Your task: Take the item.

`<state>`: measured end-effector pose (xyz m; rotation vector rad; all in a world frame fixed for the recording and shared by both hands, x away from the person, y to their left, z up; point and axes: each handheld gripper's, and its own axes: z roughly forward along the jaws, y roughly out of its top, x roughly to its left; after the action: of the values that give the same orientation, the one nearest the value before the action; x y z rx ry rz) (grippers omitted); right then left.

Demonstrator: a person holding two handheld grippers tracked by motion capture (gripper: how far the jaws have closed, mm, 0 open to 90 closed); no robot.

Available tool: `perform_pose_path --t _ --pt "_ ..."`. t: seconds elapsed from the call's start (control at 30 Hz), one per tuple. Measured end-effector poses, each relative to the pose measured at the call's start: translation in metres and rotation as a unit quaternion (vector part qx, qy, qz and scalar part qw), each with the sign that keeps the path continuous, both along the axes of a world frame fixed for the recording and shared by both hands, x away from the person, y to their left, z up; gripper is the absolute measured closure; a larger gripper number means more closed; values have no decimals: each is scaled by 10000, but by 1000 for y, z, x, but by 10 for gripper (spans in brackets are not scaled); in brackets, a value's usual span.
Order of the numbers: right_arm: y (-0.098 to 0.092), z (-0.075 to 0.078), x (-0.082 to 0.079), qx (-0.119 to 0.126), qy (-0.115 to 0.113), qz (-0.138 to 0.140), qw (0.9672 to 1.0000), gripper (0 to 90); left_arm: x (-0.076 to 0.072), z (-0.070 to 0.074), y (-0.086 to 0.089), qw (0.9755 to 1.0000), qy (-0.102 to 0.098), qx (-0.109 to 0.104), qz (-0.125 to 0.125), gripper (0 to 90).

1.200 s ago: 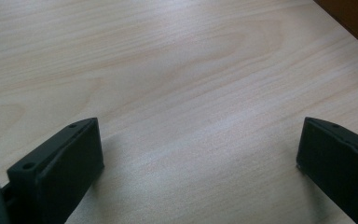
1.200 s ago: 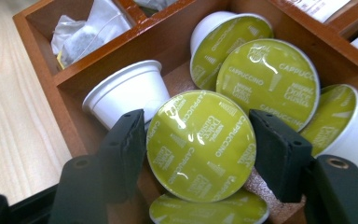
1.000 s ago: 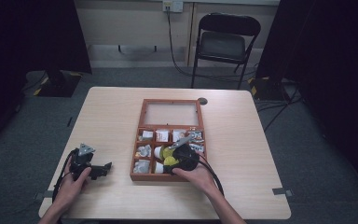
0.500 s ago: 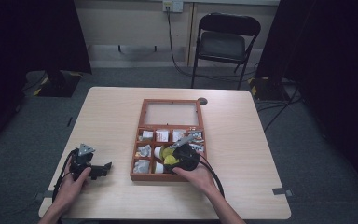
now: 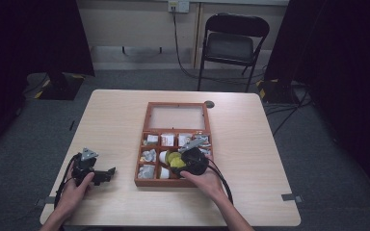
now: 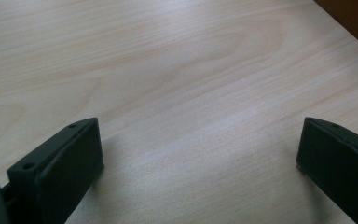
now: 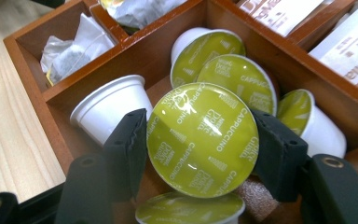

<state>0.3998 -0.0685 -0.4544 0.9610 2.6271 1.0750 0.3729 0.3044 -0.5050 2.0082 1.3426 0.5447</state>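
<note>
A wooden compartment box [image 5: 145, 126] with its glass lid open lies mid-table. My right gripper [image 5: 189, 159] hangs over its front middle compartment, shut on a capsule with a green foil lid [image 7: 202, 138] marked cappuccino, which sits between the two black jaws. Several more green-lidded white capsules [image 7: 207, 50] lie in the compartment underneath, one white cup [image 7: 112, 105] on its side. My left gripper [image 5: 92, 171] rests on the bare table [image 6: 177, 79] left of the box, open, nothing between its fingers [image 6: 63, 161].
Other compartments hold tea bags [image 7: 72, 49] and paper sachets [image 7: 279, 11]. The box's wooden corner [image 6: 354, 18] shows at the far right of the left gripper view. A black folding chair [image 5: 233, 45] stands behind the table, with a cable on the floor.
</note>
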Motion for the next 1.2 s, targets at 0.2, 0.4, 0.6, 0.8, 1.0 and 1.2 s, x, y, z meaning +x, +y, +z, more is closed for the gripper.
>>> perform_pose_path --t 0.2,0.4,0.6,0.8,1.0,1.2 --pt "-4 3 0 123 -56 -16 9999 402 0 0 0 10000 1 2 -1 0" --pt "-7 7 0 288 -203 -94 9993 403 0 0 0 10000 0 -1 0 0" --pt "-12 11 1 364 -243 -181 9989 403 0 0 0 10000 1 -1 0 0" --pt "-17 14 2 434 -256 -207 9985 403 0 0 0 10000 1 0 -4 0" --pt "-23 24 3 597 -325 -247 9974 403 0 0 0 10000 0 -1 0 0" --pt "-27 30 2 684 -376 -253 9966 403 0 0 0 10000 0 -1 0 0"
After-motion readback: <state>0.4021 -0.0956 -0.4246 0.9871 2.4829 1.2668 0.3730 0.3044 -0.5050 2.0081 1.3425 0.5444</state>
